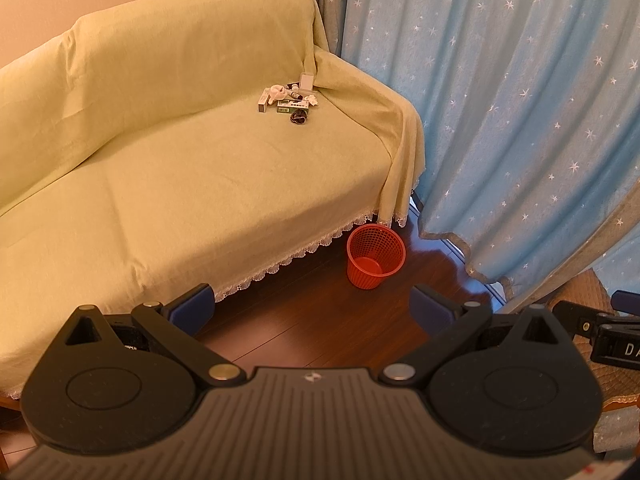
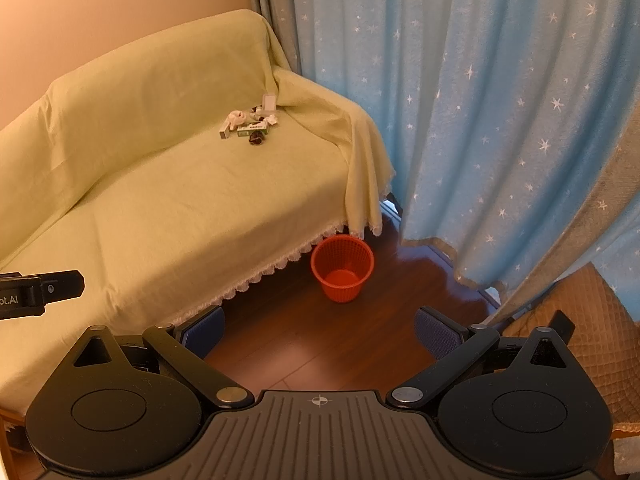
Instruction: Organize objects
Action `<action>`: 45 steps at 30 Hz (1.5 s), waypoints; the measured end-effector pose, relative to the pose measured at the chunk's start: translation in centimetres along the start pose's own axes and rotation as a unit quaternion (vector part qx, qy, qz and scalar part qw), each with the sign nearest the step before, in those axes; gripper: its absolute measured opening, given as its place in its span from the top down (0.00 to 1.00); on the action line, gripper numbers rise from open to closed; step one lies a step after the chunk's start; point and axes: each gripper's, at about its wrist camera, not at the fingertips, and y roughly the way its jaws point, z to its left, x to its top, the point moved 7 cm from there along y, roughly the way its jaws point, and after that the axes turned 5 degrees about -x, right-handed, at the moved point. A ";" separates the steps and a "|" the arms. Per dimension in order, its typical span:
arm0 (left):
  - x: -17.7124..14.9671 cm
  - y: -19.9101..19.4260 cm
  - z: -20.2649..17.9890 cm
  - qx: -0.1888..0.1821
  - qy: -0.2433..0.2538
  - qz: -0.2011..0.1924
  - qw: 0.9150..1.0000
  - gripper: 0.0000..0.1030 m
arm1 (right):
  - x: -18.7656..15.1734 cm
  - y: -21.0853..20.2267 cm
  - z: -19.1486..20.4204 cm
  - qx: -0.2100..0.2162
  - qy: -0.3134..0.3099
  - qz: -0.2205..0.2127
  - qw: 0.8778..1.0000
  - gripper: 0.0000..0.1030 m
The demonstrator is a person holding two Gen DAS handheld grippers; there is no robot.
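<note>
**Both grippers open, the clutter far ahead on the sofa**

In front of the left gripper (image 1: 312, 308), well beyond its wide-open and empty jaws, a small pile of objects (image 1: 289, 101) lies on the sofa (image 1: 168, 184), near its far armrest. The pile holds some small boxes, a white crumpled thing and a dark round thing; they are too small to name better. A red mesh basket (image 1: 376, 256) stands on the wooden floor (image 1: 304, 320), just beyond the jaws and slightly toward the right finger, beside the lace edge of the sofa cover. It looks empty.

In the right wrist view, the right gripper (image 2: 320, 332) also has its jaws fully apart with nothing between them. The basket (image 2: 342, 267) stands nearly straight ahead between the two fingers, and the pile (image 2: 250, 122) is far ahead, toward the left finger's side. A blue star curtain (image 2: 480, 128) hangs at the right.

The risk, I think, is in the pile itself: the things touch each other, so closing on one may push or drag its neighbour off the soft seat. The light basket could also tip if a finger hits its rim.
</note>
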 end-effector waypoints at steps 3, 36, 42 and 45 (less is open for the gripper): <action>-0.3 0.3 0.3 -0.001 0.000 0.002 1.000 0.01 | 0.1 0.1 0.2 0.001 0.001 0.001 1.000 0.04; -1.6 1.5 3.7 -0.016 0.024 0.020 0.999 0.01 | -1.3 0.7 5.6 0.004 -0.008 -0.004 1.000 0.04; -2.1 1.5 3.6 -0.025 0.030 0.022 0.999 0.01 | -1.6 0.7 5.3 0.001 -0.005 -0.008 1.000 0.04; -2.3 1.7 3.3 -0.028 0.034 0.024 0.999 0.01 | -1.8 1.3 4.9 0.000 -0.004 0.000 1.000 0.04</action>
